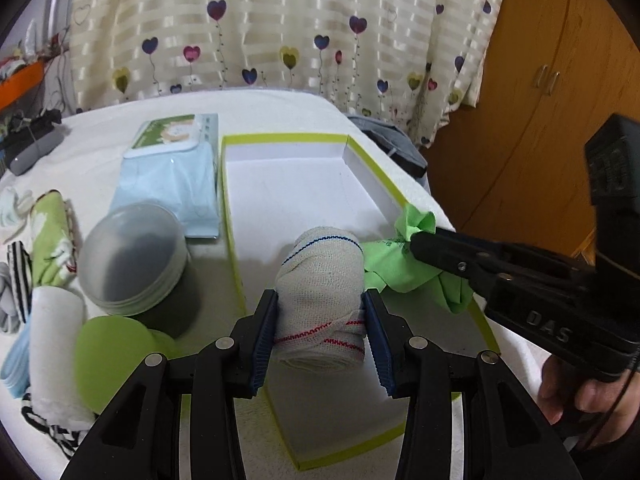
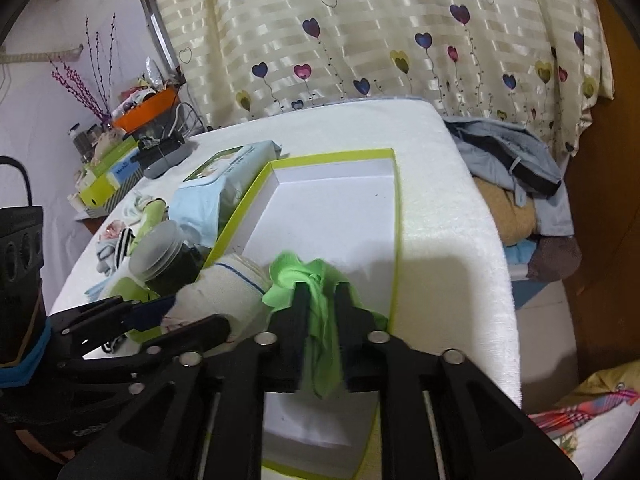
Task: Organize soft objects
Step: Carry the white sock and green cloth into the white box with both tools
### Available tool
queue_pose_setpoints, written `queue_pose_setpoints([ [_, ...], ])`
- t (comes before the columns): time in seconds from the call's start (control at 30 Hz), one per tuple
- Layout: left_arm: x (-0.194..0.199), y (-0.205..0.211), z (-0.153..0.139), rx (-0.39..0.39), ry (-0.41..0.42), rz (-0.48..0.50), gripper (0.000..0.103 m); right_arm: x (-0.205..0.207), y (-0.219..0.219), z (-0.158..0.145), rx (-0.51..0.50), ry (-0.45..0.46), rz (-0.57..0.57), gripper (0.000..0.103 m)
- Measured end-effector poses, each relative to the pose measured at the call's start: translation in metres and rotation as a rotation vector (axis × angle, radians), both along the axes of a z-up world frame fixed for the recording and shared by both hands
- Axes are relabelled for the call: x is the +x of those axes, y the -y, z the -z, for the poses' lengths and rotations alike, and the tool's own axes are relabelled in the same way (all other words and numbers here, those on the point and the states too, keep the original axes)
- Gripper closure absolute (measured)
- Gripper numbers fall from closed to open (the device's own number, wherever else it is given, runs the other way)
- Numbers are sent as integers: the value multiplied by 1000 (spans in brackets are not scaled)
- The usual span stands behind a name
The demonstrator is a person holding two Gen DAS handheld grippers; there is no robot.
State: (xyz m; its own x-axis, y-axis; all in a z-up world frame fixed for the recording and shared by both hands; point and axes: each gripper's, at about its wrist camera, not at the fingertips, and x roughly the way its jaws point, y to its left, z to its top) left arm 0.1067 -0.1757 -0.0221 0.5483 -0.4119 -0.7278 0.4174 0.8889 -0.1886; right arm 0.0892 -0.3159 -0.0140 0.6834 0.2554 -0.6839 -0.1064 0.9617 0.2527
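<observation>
- On the white-covered table (image 1: 280, 108), I see the open box (image 1: 384, 176) with its green rim and white floor; I use it as my landmark.
- Beside the box's left wall lies a pale blue tissue pack (image 1: 172, 176), and nearer to me on that same side stands a grey lidded jar (image 1: 134, 256).
- Left of the box, past the jar, I make out a heap of small soft things: a green patterned cloth (image 1: 50, 236), a white rolled cloth (image 1: 54, 344) and a round green pad (image 1: 110, 356).
- Over the box's near half, my left gripper (image 1: 322, 316) is clamped on a rolled white bandage (image 1: 324, 280), its blue pads pressing both sides of the roll.
- Just right of the bandage, at the box's right rim, my right gripper (image 2: 320, 300) has its narrow fingers pinched on a crumpled bright green cloth (image 2: 320, 320), which touches the bandage.
- Whether bandage or cloth rests on the box floor, I cannot tell.
</observation>
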Motion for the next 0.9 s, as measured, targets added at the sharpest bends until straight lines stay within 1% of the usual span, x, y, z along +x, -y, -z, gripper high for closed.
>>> queue_pose_setpoints([
  [0.07,1,2,1,0,-3,2,61,-2,0,-2,-11,8,-1,71],
  [0.13,1,2,0,-1,6,0,61,-5,1,-3,-17,13,8,64],
  [0.33,-7,-3,-7,-17,31,2,59,-15,3,-11,-32,25,34,64],
  [0.43,-17,-8,-16,-31,58,7,59,-25,0,-18,-37,41,41,64],
  [0.63,-37,-18,-35,-34,120,7,59,-42,-11,-32,-38,81,39,64],
  [0.9,-58,-44,-49,-33,165,-37,59,-57,-33,-47,-38,124,14,64],
])
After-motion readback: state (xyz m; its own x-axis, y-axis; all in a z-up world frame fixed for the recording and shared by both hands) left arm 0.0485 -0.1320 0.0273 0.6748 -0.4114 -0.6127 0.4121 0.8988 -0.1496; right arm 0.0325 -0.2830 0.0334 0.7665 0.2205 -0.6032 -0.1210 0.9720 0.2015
